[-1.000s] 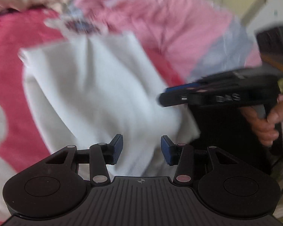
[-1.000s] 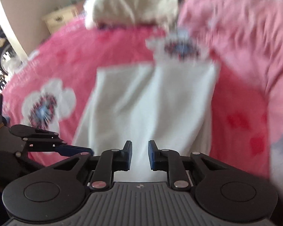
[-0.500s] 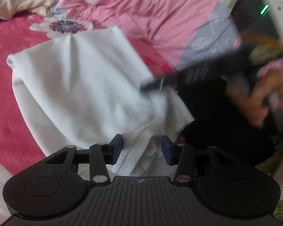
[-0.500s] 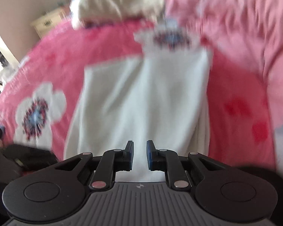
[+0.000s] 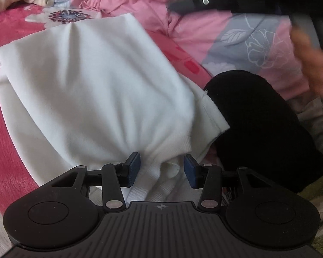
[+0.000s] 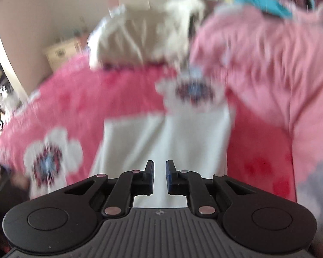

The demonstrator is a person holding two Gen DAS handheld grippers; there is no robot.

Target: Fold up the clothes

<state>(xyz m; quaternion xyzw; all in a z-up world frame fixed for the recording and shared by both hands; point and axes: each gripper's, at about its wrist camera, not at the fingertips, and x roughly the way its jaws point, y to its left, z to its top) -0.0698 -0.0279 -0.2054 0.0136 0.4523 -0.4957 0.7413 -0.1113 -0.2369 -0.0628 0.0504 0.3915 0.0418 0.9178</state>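
Observation:
A white garment [image 5: 92, 81] lies spread on the pink flowered bedspread [image 5: 8, 150], with its ribbed hem bunched at the near edge. My left gripper [image 5: 161, 169] hangs open just over that hem. The bunched fabric shows between the blue pads, which do not press on it. In the right wrist view the garment [image 6: 168, 142] is blurred, and my right gripper [image 6: 159, 172] is held above its near part. Its jaws are closing to a narrow gap with nothing between them. In the left wrist view the right gripper [image 5: 183, 5] crosses the top right, blurred, held by a hand [image 5: 312, 56].
A crumpled pink quilt [image 5: 204, 21] with a grey flowered patch lies right of the garment. A black cloth [image 5: 258, 129] sits by the garment's right corner. A beige pillow [image 6: 135, 40] lies at the bed's far end, and a pale cabinet [image 6: 62, 51] stands by the wall.
The right gripper has risen from beside the garment to the top of the left wrist view, and its jaws have narrowed. The left gripper has closed in on the bunched hem.

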